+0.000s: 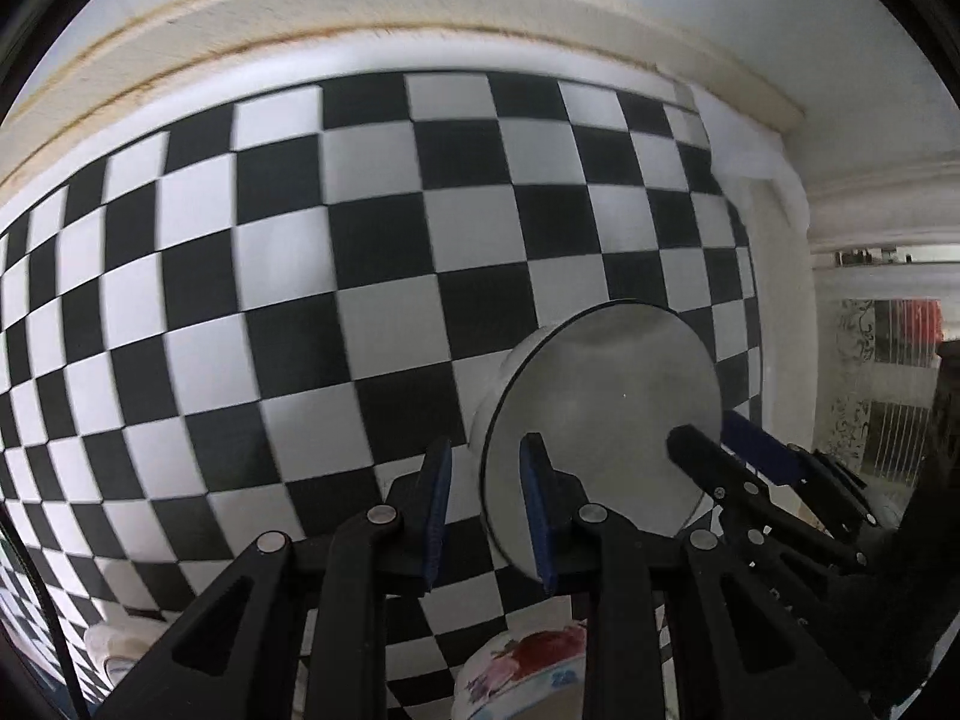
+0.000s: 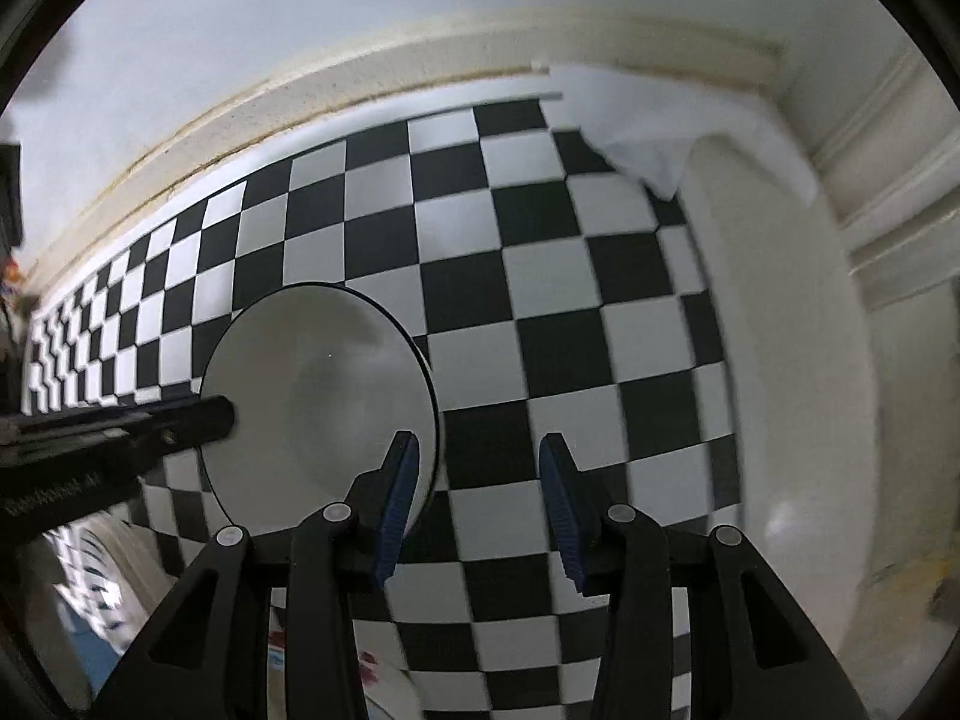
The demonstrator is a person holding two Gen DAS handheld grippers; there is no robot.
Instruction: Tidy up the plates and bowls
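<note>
left gripper (image 1: 492, 510): jaws wide, rim of the white plate (image 1: 606, 414) between them | right gripper (image 2: 477, 504): jaws wide, holding nothing, left finger (image 2: 399, 492) over plate (image 2: 318, 402) edge | plate tilted above checkered counter (image 2: 540, 300) | floral dish (image 1: 528, 666) near counter's near edge

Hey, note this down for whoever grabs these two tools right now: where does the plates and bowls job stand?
Left tool: open, fingers either side of the white bowl's rim.
Right tool: open wide, straddling the opposite rim.
Bowl sits tilted over the checked cloth; whether it rests there, I cannot tell.
Floral dish lies just below the tools.
Done: nothing visibly stacked.
Left: grip the bowl, place it.
</note>
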